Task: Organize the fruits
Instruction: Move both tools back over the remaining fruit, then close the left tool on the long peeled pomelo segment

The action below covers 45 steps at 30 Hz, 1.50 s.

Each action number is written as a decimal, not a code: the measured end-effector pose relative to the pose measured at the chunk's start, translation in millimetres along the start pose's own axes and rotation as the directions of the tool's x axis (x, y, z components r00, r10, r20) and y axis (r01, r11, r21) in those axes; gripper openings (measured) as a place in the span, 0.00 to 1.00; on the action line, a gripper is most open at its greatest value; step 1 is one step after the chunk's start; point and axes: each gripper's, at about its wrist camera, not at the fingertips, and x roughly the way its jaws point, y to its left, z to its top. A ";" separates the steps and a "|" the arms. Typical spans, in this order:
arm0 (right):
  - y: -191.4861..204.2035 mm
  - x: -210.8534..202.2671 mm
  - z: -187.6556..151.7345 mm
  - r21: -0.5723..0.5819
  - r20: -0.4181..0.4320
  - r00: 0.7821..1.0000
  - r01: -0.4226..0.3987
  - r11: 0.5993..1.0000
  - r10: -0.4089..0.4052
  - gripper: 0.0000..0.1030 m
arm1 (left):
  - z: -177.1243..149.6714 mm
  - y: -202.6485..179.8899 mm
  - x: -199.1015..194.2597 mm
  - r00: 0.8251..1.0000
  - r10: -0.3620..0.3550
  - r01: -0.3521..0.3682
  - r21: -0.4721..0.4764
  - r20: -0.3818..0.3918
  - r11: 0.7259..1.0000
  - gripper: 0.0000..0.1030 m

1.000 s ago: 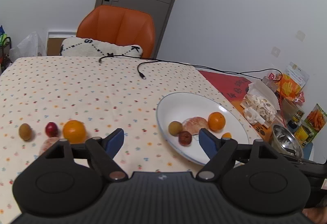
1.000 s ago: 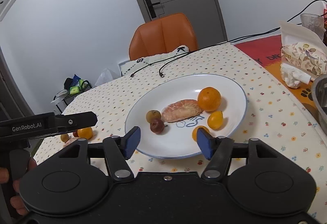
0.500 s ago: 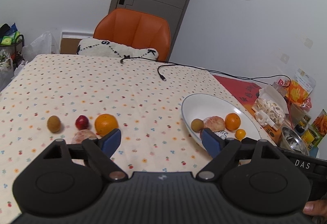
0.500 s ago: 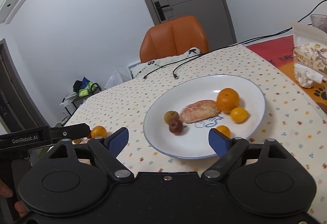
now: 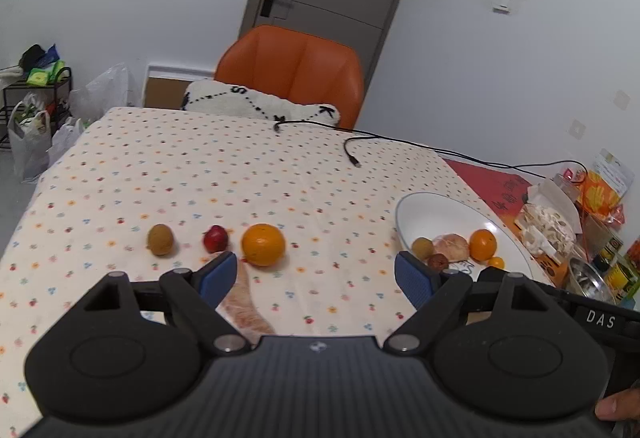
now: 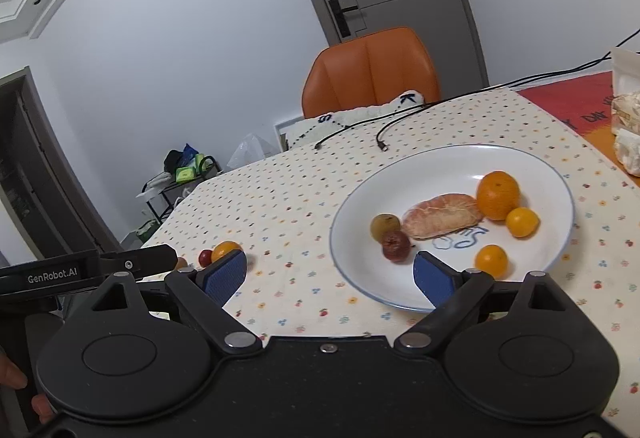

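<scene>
Clearly the loose fruit is lying ahead of the left gripper [image 5: 316, 274], nearer to it than to the right gripper [image 6: 330, 276]: the peeled citrus segment [image 5: 244, 304] is sitting just under its left finger, with the orange [image 5: 263, 244], red fruit [image 5: 215, 238] and brown fruit [image 5: 160, 239] beyond. Both grippers are hanging wide and empty; the plate [image 6: 558, 194] is lying ahead-right.

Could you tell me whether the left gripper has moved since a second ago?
Yes. The left gripper swung leftward: the plate has slid toward the view's right edge.
</scene>
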 end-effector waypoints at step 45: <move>45.5 47.6 -6.6 -0.111 -0.099 0.993 -0.079 0.991 0.069 0.99 | -14.4 42.8 46.3 0.986 0.110 -0.111 0.000 -0.126 0.994 0.57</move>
